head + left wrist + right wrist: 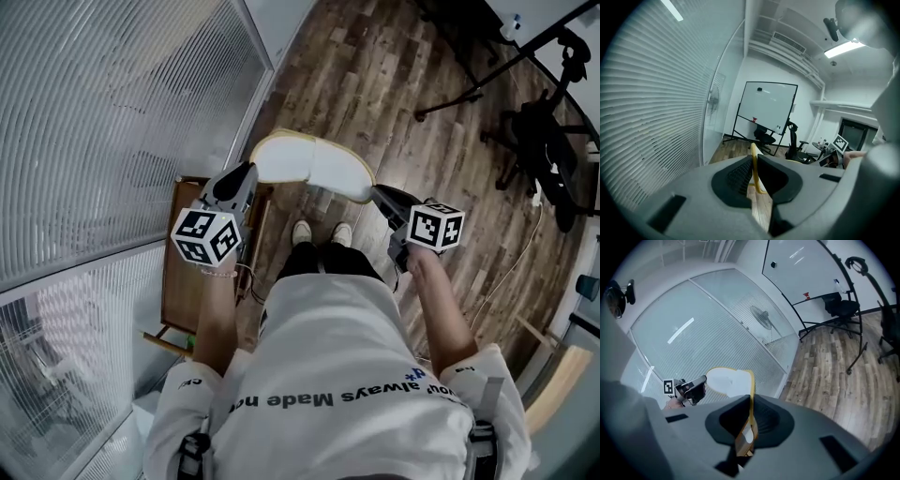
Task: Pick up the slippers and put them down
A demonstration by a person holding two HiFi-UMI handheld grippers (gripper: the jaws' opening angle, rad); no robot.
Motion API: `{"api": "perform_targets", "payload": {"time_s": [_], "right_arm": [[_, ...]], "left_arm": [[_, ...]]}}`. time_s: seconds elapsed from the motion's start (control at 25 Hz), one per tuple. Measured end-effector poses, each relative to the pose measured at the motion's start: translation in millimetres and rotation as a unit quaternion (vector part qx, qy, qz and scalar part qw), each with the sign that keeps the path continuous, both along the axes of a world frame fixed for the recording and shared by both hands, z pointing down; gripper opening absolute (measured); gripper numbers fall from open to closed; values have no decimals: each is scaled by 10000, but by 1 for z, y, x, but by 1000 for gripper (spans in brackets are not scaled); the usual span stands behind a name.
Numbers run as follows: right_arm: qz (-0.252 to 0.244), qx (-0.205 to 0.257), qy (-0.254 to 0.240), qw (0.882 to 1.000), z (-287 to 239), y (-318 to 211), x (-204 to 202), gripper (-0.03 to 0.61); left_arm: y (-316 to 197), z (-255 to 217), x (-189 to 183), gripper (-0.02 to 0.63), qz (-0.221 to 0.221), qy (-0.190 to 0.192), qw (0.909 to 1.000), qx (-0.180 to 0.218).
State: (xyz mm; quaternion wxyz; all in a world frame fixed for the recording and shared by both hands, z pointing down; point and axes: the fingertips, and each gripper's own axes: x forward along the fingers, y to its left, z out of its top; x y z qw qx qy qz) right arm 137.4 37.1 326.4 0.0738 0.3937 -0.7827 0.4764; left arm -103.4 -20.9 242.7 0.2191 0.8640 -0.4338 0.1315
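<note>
1. Slippers are held in the air above the wooden floor, near the glass wall; whether there is one or a pair cannot be told.
2. The yellow-edged rim is clamped at one end by the left tool and at the other by the right tool.
3. The pick-up is judged done; the putting down is left.
4. A wooden rack stands below at the left, and nothing is seen on its visible part.
</note>
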Motion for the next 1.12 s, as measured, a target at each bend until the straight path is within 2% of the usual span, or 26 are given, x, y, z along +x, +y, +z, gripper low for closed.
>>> {"api": "perform_targets", "payload": {"time_s": [0.32, 0.64, 0.88, 1.12], "right_arm": [[-46, 43, 279, 9996, 3, -10, -19, 28], [0, -58, 468, 9989, 17, -14, -16, 28], [76, -289, 538, 9981, 42, -33, 3, 28], [85, -538, 627, 9965, 84, -38, 15, 28]], "left_arm": [[-13, 12, -18, 40, 110, -22, 9999, -131], [-19, 38, -17, 40, 132, 40, 9993, -361], [-40, 71, 0, 40, 190, 5, 9975, -685], [-49, 124, 8, 38, 134, -40, 9946, -1025]]}}
